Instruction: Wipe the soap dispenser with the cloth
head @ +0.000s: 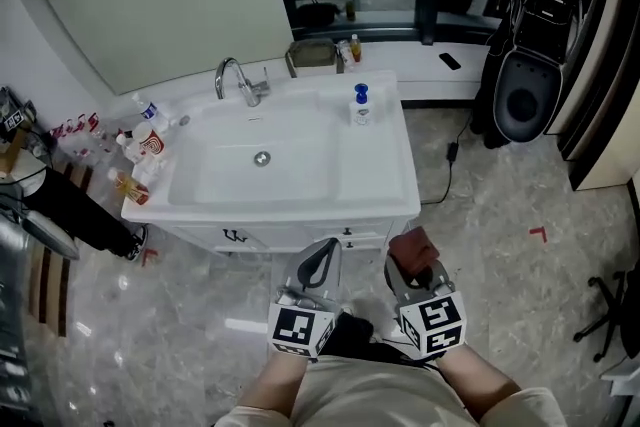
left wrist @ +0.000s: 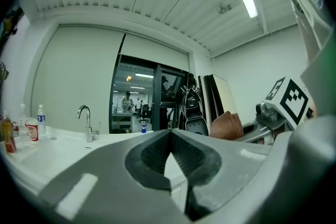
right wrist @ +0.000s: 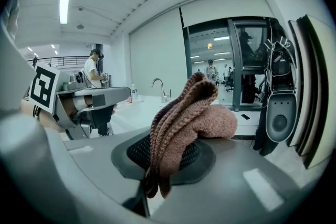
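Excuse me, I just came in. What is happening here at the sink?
A person stands before the white sink with a gripper in each hand. The right gripper has its fingers shut on a brown cloth, held low on the near side of the sink. The left gripper is shut and holds nothing. The soap dispenser stands at the sink's far right corner, apart from both grippers; wiping has not begun.
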